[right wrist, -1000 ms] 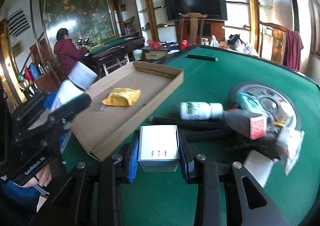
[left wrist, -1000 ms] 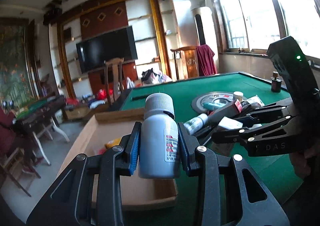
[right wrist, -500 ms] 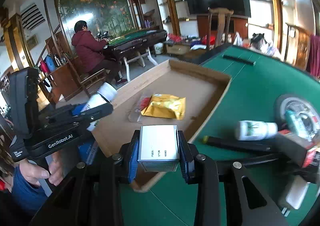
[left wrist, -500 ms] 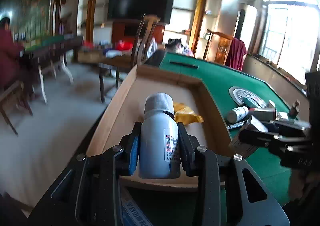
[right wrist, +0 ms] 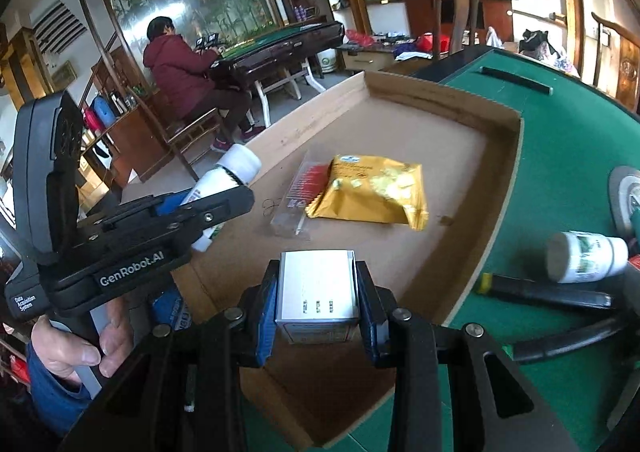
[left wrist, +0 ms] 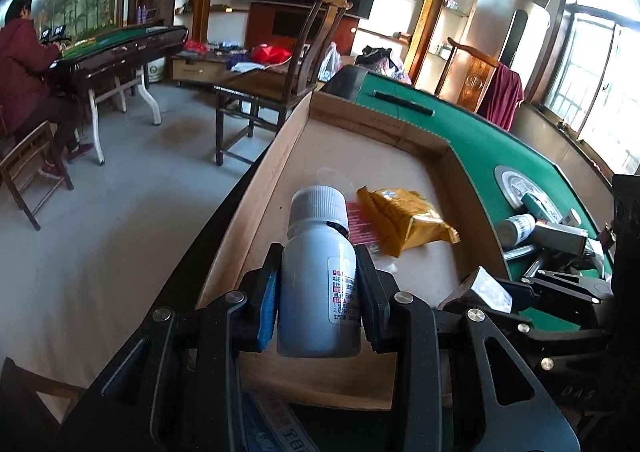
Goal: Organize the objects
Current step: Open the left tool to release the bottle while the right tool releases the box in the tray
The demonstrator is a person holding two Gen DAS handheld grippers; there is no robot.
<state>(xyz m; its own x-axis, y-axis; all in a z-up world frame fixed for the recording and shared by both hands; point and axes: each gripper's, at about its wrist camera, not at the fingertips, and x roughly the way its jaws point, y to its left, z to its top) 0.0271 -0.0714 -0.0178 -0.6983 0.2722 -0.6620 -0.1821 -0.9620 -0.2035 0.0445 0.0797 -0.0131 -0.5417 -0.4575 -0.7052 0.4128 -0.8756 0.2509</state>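
My left gripper (left wrist: pixel 318 284) is shut on a white plastic bottle (left wrist: pixel 318 280) with a ribbed cap, held over the near end of the shallow cardboard tray (left wrist: pixel 264 188). In the right wrist view that bottle (right wrist: pixel 224 180) and left gripper (right wrist: pixel 208 208) hang over the tray's left side. My right gripper (right wrist: pixel 318 294) is shut on a small silver-white box (right wrist: pixel 318 292), above the tray's near edge (right wrist: pixel 500 188). From the left wrist view the box (left wrist: pixel 486 286) shows at lower right. Inside the tray lie a yellow packet (right wrist: pixel 372 190) and a clear red-printed sachet (right wrist: pixel 298 194).
On the green felt table (right wrist: pixel 568 156) to the right lie a white bottle on its side (right wrist: pixel 580 256), black rods (right wrist: pixel 548 294) and a pile of small items by a round metal disc (left wrist: pixel 516 184). A wooden chair (left wrist: pixel 280 88) stands beyond the tray; a person sits at a far table (right wrist: pixel 180 68).
Both grippers swung left from the green felt and the clutter to over the cardboard tray, carrying the bottle and the box. Both grips are unchanged.
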